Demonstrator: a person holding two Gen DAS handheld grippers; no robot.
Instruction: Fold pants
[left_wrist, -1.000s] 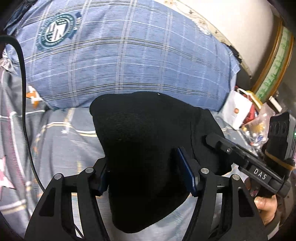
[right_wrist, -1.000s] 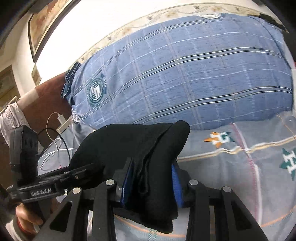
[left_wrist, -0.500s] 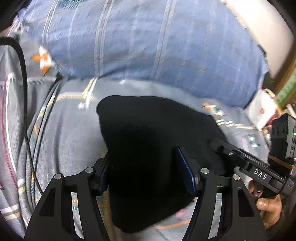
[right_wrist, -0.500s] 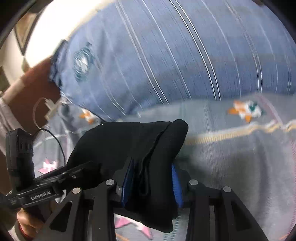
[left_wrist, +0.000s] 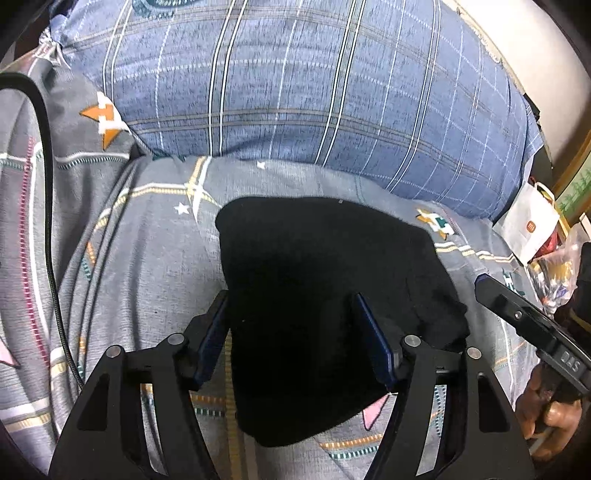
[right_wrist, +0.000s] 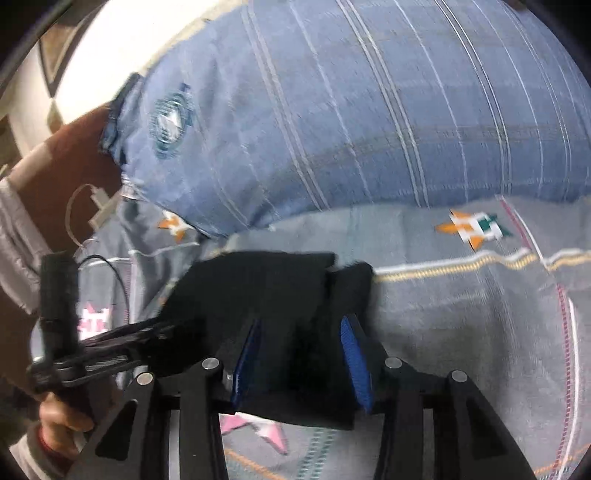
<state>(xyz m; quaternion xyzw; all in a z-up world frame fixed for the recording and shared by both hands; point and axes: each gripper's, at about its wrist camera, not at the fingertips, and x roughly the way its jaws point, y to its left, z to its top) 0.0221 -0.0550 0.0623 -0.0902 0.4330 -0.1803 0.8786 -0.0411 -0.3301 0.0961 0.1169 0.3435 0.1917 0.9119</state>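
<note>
The black pants (left_wrist: 314, 280) are a folded bundle lying low over the grey patterned bedsheet (left_wrist: 147, 251). My left gripper (left_wrist: 291, 332) is shut on the near left part of the pants, its blue pads pressed against the cloth. My right gripper (right_wrist: 301, 350) is shut on the right end of the pants (right_wrist: 266, 288), with folded layers bunched between its blue pads. The right gripper also shows at the right edge of the left wrist view (left_wrist: 532, 325), and the left gripper at the left of the right wrist view (right_wrist: 110, 347).
A large blue plaid pillow (left_wrist: 314, 92) lies just beyond the pants. A black cable (left_wrist: 48, 206) runs along the left of the bed. A white paper bag (left_wrist: 532, 229) and clutter sit at the far right. A brown headboard (right_wrist: 66, 177) stands at the left.
Both grippers have carried the folded pants downward and forward, from up in front of the pillow to low over the bedsheet. Both stay shut on the cloth.
</note>
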